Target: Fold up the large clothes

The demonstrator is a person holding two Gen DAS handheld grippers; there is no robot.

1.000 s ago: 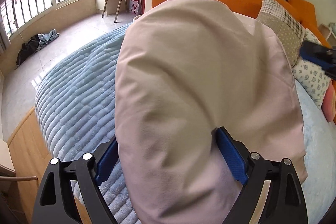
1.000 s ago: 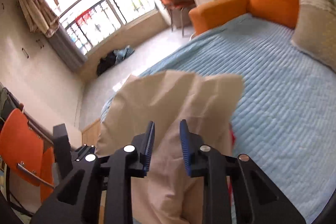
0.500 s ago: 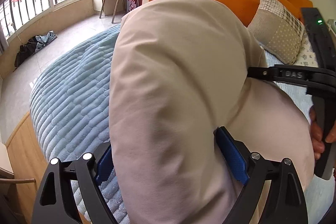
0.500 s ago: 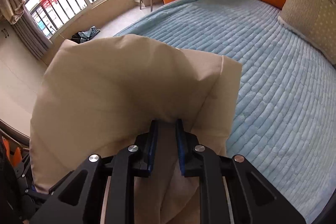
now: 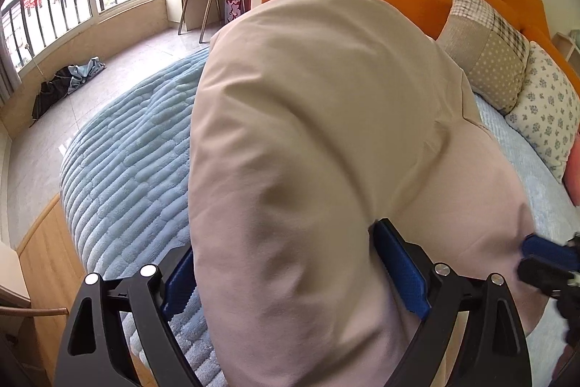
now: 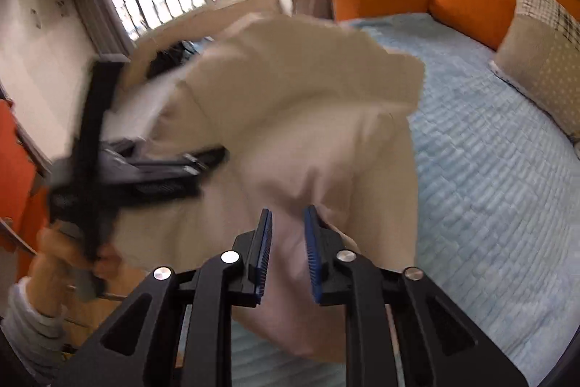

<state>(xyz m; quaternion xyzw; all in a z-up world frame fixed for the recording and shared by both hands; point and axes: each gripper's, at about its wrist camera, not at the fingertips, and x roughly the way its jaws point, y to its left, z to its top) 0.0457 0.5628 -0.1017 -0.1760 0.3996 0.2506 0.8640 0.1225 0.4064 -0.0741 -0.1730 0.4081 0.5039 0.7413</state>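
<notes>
A: Where's the big soft pale pink-beige cloth garment (image 5: 326, 151) rn?

B: Up in the air over the light blue ribbed bed cover (image 5: 123, 169), draped over your left gripper (image 5: 290, 281). It's bunched, not flat. The plaid patchwork pillow (image 5: 485, 60) and the orange sofa back (image 6: 467, 2) are well apart from it.

A: What changed just now?

B: Half a sec ago your right gripper (image 6: 286, 252) was pinched tight on a fold. Now its blue pads (image 6: 313, 260) stand a bit apart. Cloth sits btw them, but the jaws aren't squeezing it, so I think you let go. You also pulled the right one back; in the left view it's low at the right edge (image 5: 547, 260), blurry, so it's moving fast.

A: And the left jaws?

B: Wide, w/ the cloth puffed up btw the pads. It hangs on them more than it's gripped. That looks the same as a sec ago.

A: So what does that mean?

B: My guess: you're swapping grips to find a better edge or corner. No neat fold shows yet, so the job is early. Watch out, the cloth could slide off the left gripper while the right is free
</notes>
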